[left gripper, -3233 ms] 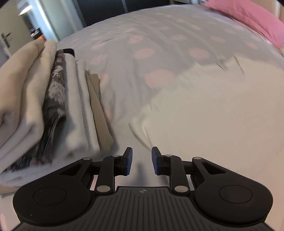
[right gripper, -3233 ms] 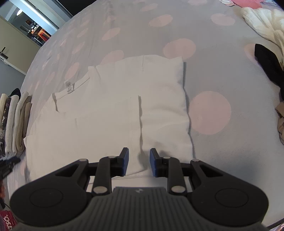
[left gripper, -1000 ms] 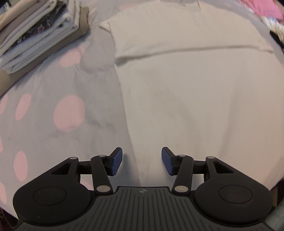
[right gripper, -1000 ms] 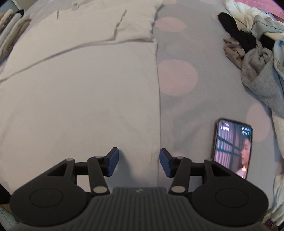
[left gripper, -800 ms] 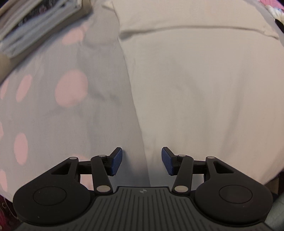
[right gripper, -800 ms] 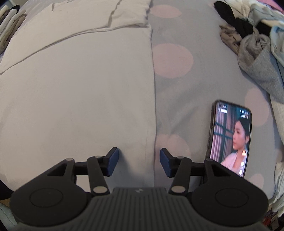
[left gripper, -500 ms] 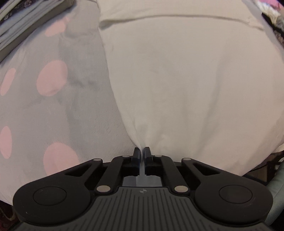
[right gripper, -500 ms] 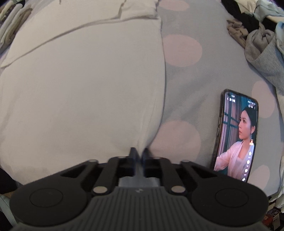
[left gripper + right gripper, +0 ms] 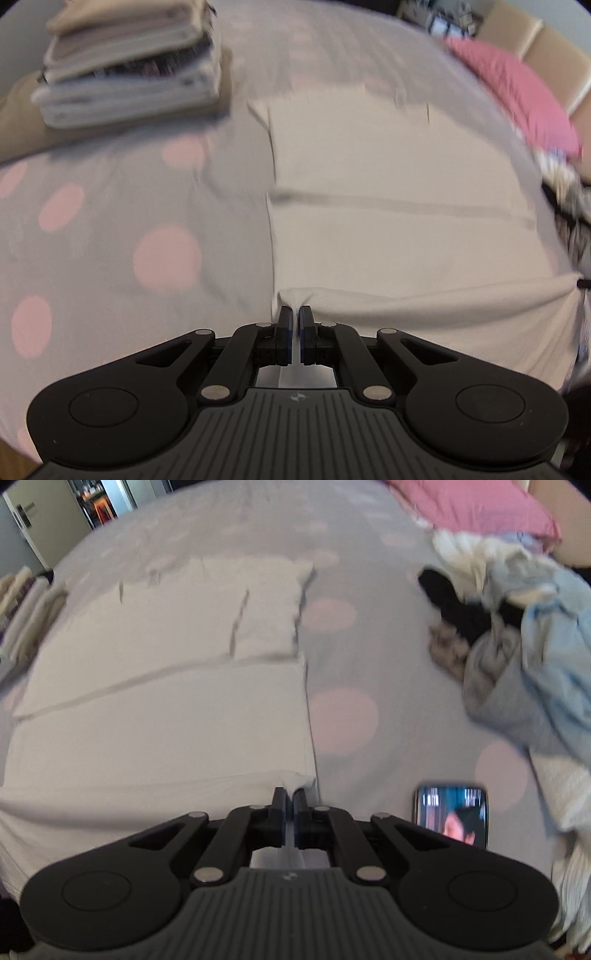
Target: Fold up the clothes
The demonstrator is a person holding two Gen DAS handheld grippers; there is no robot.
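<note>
A stack of folded clothes (image 9: 129, 70) is resting at the far left of the bed (image 9: 110, 229). The left gripper (image 9: 295, 325) is pinching the near left corner of the white shirt (image 9: 388, 236), jaws closed on it. The right gripper (image 9: 290, 805) is gripping the near right corner likewise. A phone (image 9: 450, 818) and unfolded clothes (image 9: 517, 627) are lying at the right.

We see soft, even indoor light with faint shadows along the folds of the white shirt (image 9: 388, 236). Both views are smeared by motion blur: the stack of folded clothes (image 9: 129, 66) and the pile of loose clothes (image 9: 517, 635) look streaky. The fisheye lens bends the bed (image 9: 351, 657) into a dome, and the corners go black. The phone (image 9: 450, 819) screen glows brightly.
</note>
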